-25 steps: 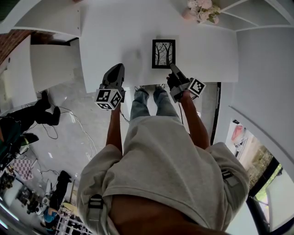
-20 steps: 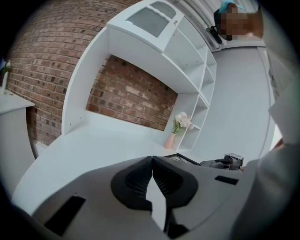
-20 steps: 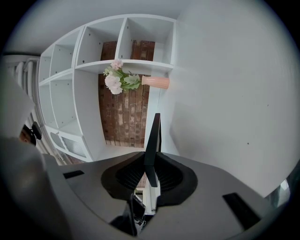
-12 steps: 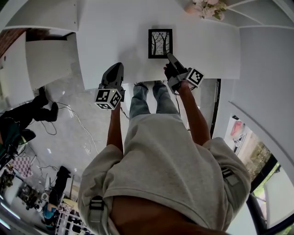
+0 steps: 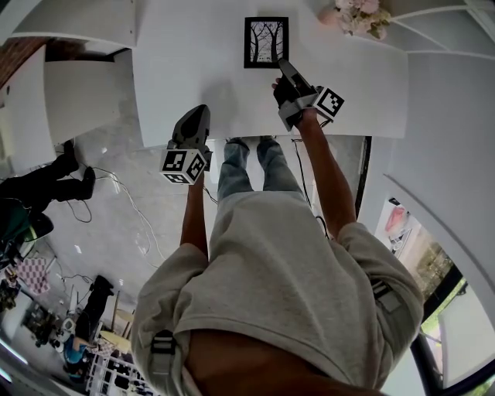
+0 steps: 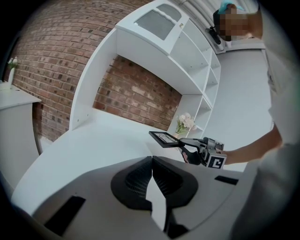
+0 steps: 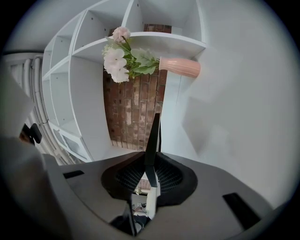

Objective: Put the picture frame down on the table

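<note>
A black picture frame [image 5: 266, 42] with a drawing of bare trees is held flat above the white table [image 5: 186, 62], toward its far side. My right gripper [image 5: 280, 65] is shut on the frame's near right corner. In the right gripper view the frame [image 7: 152, 140] shows edge-on, pinched between the jaws. From the left gripper view the frame [image 6: 165, 138] hangs level above the tabletop, with the right gripper [image 6: 183, 142] behind it. My left gripper [image 5: 194, 117] hovers at the table's near edge, shut and holding nothing [image 6: 152, 165].
A pink vase of pale flowers [image 5: 354, 15] lies on the table at the far right, close to the frame. White shelving [image 7: 75, 84] and a brick wall [image 6: 61, 51] stand behind the table. A white side unit [image 5: 77, 93] sits to the left.
My right gripper has carried the frame farther out over the table, away from my body. The left gripper has stayed in place.
</note>
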Demonstrator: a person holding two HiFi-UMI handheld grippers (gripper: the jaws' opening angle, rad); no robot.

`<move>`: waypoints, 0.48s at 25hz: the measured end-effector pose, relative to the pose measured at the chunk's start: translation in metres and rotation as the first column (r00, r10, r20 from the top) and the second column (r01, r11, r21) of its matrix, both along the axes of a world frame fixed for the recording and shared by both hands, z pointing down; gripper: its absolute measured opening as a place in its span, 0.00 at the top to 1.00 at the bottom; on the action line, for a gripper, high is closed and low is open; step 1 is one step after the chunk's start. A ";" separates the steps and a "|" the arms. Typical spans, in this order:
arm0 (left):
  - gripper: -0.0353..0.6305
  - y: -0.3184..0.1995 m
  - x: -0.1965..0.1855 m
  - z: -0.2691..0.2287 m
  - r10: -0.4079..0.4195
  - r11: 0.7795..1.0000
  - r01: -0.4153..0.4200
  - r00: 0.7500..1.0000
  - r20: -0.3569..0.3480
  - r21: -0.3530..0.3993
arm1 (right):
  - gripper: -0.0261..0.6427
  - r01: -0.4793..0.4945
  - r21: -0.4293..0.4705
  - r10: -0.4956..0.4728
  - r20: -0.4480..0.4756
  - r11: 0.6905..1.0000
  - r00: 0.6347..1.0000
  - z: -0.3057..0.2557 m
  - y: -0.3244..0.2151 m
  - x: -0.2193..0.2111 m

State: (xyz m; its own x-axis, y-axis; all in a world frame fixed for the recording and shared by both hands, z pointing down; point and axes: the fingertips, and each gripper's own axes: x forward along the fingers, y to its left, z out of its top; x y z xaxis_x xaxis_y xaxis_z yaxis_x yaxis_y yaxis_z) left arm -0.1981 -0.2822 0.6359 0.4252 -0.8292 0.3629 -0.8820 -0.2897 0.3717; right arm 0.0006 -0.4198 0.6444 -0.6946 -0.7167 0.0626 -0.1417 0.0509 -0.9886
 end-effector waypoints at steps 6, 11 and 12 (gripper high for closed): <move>0.92 0.006 -0.005 -0.002 -0.013 1.000 0.013 1.000 -0.001 -0.002 | 0.83 0.003 0.016 -0.003 0.003 1.000 1.000 -0.004 -0.021 -0.011; 0.92 0.010 -0.003 -0.008 -0.019 1.000 0.019 1.000 0.000 0.001 | 0.83 -0.003 -0.025 0.003 -0.007 1.000 1.000 0.007 -0.024 -0.013; 0.92 0.010 -0.003 -0.008 -0.019 1.000 0.019 1.000 0.000 0.000 | 0.83 -0.007 -0.038 0.006 -0.009 0.999 1.000 0.012 -0.024 -0.014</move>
State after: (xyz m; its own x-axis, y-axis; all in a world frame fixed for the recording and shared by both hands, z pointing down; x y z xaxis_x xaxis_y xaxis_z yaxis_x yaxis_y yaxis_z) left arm -0.2015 -0.2719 0.6281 0.4093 -0.8372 0.3626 -0.8874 -0.2730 0.3714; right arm -0.0129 -0.4436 0.6561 -0.6892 -0.7182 0.0959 -0.1504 0.0123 -0.9885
